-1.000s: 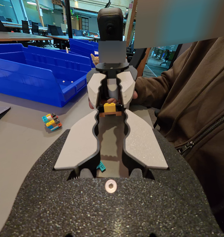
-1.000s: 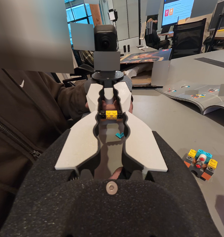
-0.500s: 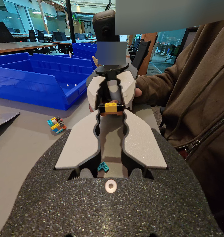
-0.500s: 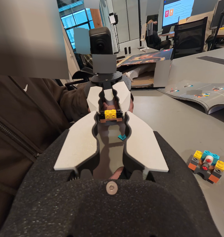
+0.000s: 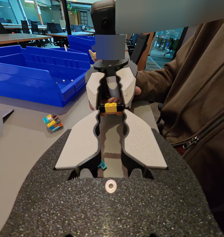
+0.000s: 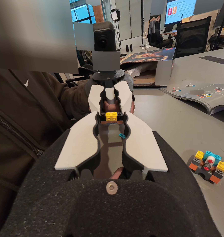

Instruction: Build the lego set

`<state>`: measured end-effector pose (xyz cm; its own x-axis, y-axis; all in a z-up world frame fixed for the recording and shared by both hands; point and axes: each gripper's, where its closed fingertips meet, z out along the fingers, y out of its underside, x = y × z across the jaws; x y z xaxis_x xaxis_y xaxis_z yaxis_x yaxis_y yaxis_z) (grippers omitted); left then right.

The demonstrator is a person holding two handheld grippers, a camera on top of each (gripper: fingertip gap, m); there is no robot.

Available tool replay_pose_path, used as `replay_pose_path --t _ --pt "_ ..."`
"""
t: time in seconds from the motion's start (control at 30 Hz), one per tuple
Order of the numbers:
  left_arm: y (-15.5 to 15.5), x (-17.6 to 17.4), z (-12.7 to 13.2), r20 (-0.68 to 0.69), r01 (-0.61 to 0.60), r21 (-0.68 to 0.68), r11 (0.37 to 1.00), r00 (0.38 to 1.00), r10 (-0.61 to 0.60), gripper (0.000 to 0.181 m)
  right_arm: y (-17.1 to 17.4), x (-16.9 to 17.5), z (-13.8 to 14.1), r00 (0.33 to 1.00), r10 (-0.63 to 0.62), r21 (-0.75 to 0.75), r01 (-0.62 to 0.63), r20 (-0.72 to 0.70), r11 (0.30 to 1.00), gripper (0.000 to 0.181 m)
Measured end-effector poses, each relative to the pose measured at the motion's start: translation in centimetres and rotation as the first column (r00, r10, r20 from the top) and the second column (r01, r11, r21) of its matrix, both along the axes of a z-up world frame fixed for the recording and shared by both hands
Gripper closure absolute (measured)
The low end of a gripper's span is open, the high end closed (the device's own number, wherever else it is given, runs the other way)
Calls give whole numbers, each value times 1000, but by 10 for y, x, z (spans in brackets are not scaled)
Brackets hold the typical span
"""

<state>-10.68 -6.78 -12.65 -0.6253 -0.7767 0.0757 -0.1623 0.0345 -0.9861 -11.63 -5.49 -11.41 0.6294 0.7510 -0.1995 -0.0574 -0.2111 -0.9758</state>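
Note:
A small lego assembly (image 5: 110,108), a yellow brick between black ones on a brown plate, hangs above the grey table (image 5: 18,147). My left gripper (image 5: 110,113) and my right gripper (image 6: 111,119) face each other tip to tip, and both are shut on it from opposite ends. The right gripper (image 5: 111,102) shows beyond the assembly in the left wrist view, the left gripper (image 6: 110,109) in the right wrist view. The assembly also shows in the right wrist view (image 6: 111,116). A teal corner piece (image 6: 122,136) lies on the table below; it also shows in the left wrist view (image 5: 102,166).
A built multicoloured lego model (image 6: 207,165) sits on the table, seen to the left in the left wrist view (image 5: 53,122). Blue bins (image 5: 31,79) stand behind it. An open instruction booklet (image 6: 198,94) and a cardboard set box (image 6: 147,61) lie farther off. A person's brown jacket (image 5: 198,102) is close. Less than 4 cm separates the two grippers' tips.
Both grippers stay shut on the assembly, tip to tip. The pair has shifted and turned slightly over the table, so the teal piece and the built model sit a little differently in the views.

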Motion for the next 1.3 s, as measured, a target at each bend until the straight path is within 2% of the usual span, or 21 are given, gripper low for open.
replay_pose_path --t 0.13,0.3,0.53,0.63,0.77,0.9,1.1,1.2,1.3 --pt "1 1 2 2 -8 -25 1000 1000 8 148 0 2 2 1000 -10 8 10 -3 1000 145" --pt "3 -1 7 -29 9 -152 988 1000 -13 147 -1 8 11 998 -28 48 30 -51 998 146" --pt "17 3 18 -76 -19 -372 928 997 -10 148 -7 13 33 991 -13 149 33 -137 988 146" --pt "25 4 24 -75 -41 -399 916 997 12 149 -11 13 41 986 1 190 31 -167 981 146" --pt "22 3 36 -59 -13 -450 893 998 -16 152 -14 13 49 980 26 237 21 -196 971 146" --pt "10 5 43 -77 44 -555 831 992 -104 158 -19 8 55 979 58 288 1 -195 957 146" --pt "4 4 57 -54 130 -732 669 968 -247 167 -26 5 61 979 81 348 -11 -188 937 146" --pt "1 3 60 -45 152 -786 599 953 -301 168 -27 4 64 980 85 376 -11 -181 927 146" --pt "-6 3 62 -35 178 -810 559 936 -349 168 -28 2 64 982 86 394 -13 -167 919 146"
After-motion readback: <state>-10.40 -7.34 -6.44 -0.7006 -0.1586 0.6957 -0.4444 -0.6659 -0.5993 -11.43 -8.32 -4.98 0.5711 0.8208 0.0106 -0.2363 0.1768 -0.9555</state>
